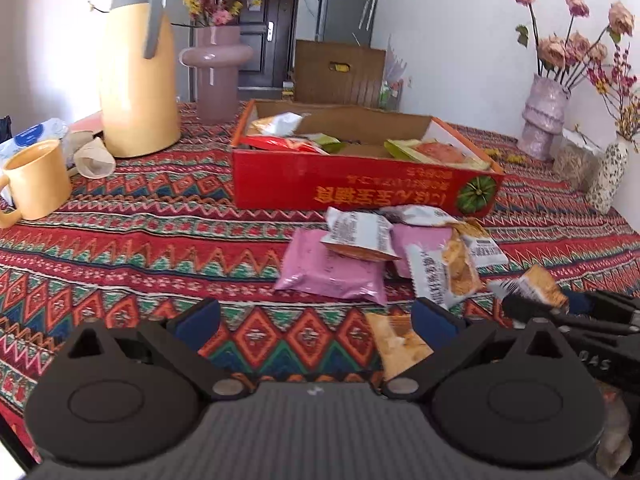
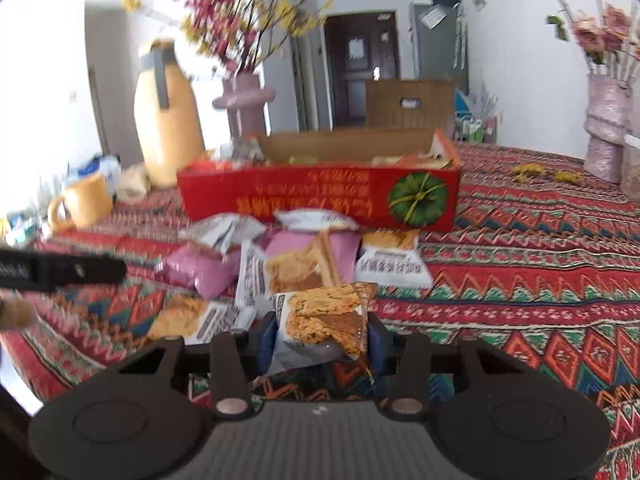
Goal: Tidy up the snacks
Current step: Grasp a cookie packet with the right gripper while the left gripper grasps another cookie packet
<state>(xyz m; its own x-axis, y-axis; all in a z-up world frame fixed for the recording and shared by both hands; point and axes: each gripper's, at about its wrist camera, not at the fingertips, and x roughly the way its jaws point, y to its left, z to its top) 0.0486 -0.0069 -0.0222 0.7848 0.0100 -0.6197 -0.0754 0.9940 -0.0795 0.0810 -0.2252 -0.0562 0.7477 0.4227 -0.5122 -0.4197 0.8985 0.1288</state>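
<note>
I am pinching a crinkly orange-and-white snack packet (image 2: 324, 328) in my right claw (image 2: 322, 338), left claw (image 1: 316, 320) gaping wide and empty, and the slick foil could be slipping out before the red cardboard box (image 2: 320, 196).

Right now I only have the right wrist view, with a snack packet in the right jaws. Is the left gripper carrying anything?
Observer: No. The left gripper is open, with only tablecloth between its fingers.
Operator: Is anything near it to grab?
Observer: An orange packet lies just inside its right finger.
Operator: I want the held packet in the red box. Is there room?
Observer: Probably. Packets already lie at both ends, and the middle looks freest.
</note>
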